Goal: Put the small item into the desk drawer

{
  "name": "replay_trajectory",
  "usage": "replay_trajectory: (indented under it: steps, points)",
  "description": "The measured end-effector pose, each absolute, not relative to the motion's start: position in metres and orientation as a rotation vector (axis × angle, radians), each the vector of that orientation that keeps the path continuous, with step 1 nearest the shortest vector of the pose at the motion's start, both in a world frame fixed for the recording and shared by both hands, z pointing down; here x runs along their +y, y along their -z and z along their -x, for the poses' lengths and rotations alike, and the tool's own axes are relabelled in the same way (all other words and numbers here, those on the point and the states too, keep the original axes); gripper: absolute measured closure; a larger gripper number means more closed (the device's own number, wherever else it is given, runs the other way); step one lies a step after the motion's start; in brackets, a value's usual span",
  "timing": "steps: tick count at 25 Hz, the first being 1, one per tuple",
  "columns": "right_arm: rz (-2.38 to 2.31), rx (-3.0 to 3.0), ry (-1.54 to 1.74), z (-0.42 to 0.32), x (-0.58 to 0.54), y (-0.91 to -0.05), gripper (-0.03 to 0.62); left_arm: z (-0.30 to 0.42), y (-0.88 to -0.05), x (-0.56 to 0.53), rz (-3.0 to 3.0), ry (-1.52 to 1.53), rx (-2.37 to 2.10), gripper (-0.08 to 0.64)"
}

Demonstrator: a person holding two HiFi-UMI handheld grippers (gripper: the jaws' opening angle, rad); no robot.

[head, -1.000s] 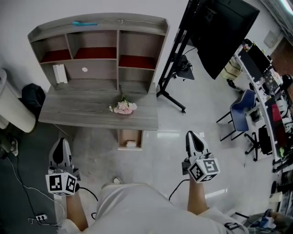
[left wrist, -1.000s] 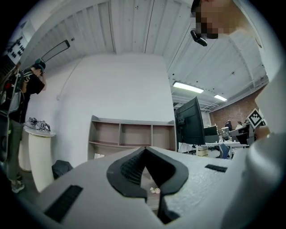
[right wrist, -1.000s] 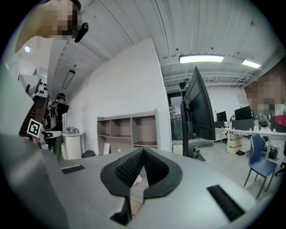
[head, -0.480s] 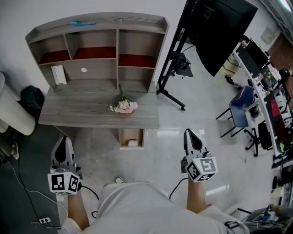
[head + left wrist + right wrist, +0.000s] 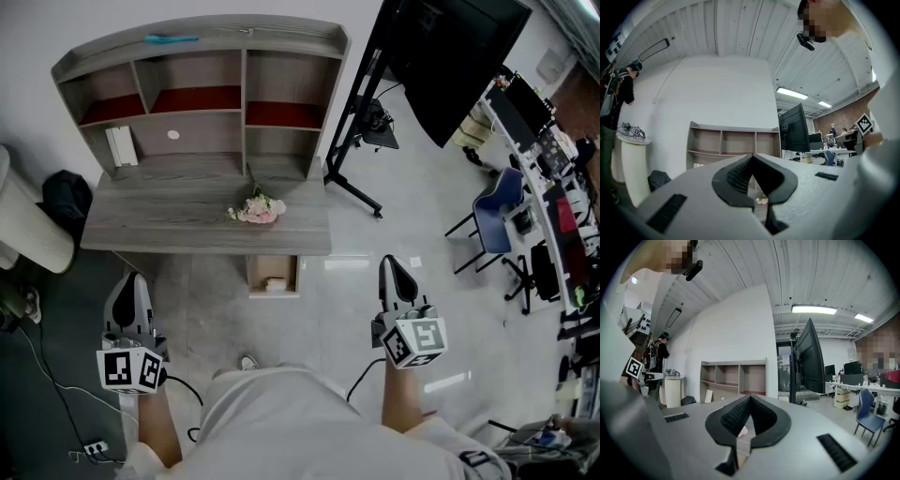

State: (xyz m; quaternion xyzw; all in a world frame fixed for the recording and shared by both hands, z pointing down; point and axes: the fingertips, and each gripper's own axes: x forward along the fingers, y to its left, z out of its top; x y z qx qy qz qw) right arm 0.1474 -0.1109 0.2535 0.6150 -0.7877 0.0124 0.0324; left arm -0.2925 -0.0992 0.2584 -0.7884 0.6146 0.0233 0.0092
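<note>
A small pink-and-white flower bunch (image 5: 257, 208) lies on the grey wooden desk (image 5: 169, 225). Under the desk's front edge a drawer (image 5: 273, 275) stands pulled out, with something pale inside. My left gripper (image 5: 127, 281) is held low at the left, short of the desk, its jaws shut and empty. My right gripper (image 5: 389, 264) hovers over the floor to the right of the drawer, also shut and empty. In the left gripper view the flower bunch (image 5: 762, 200) shows through the gap below the left gripper (image 5: 752, 157). In the right gripper view the flower bunch (image 5: 742, 431) shows behind the right gripper (image 5: 750, 398).
A shelf hutch (image 5: 202, 84) stands on the desk's back. A black screen on a wheeled stand (image 5: 441, 56) is to the right. A white bin (image 5: 28, 225) and a dark bag (image 5: 66, 197) sit left of the desk. Chairs and cluttered tables (image 5: 534, 187) fill the far right.
The view has shifted slightly, so the desk sits a little higher in the picture. Both grippers have dropped slightly and stay shut.
</note>
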Motion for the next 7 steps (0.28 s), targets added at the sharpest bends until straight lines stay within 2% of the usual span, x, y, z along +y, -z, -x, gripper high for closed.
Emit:
replay_trajectory:
  steps: [7]
  points:
    - [-1.901,-2.427,-0.036,-0.1468,-0.1099,-0.2531,0.595,0.2895,-0.2550,-0.0979,2.464,-0.086,1.906,0.554]
